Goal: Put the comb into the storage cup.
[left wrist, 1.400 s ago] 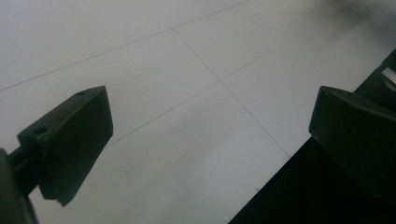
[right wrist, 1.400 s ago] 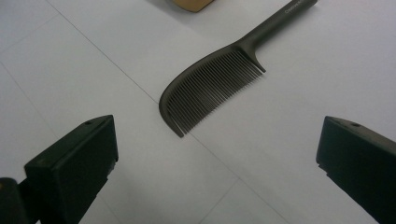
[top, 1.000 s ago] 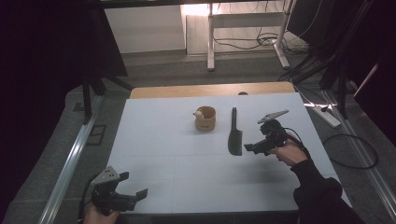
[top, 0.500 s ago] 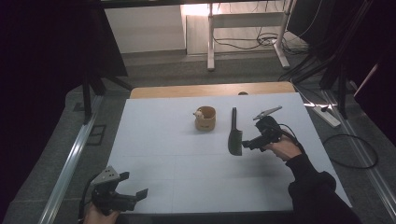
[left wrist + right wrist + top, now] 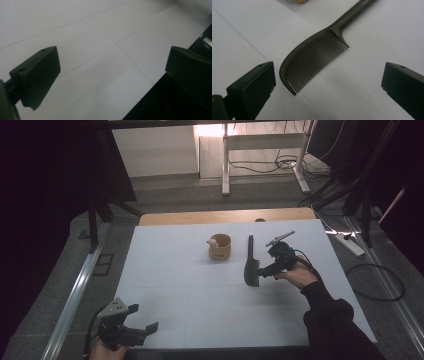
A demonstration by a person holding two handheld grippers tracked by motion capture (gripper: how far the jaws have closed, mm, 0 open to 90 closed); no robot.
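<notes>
I have the right tongs (image 5: 261,270) just beside the toothed end of the comb (image 5: 250,262), jaws spread wide and holding nothing. The comb lies flat on the white table (image 5: 170,270), right of the middle, its thin handle pointing away toward the far edge and a small wooden cup (image 5: 220,247) near it on the left.

In the right gripper view the comb (image 5: 312,60) sits between my two jaws but farther ahead, teeth facing the lower right. To take it well, I judge I should push forward until the jaws bracket the curved spine, drop low enough that the lower edge nearly skims the table, then close slowly across the spine rather than the teeth, which would flex and slip. A flat thing like this may skate away if one jaw touches first.

My right hand (image 5: 299,276) reaches in from the right, forearm angled across the table. The left tongs (image 5: 142,329) rest at the near left corner, wide apart and empty.
</notes>
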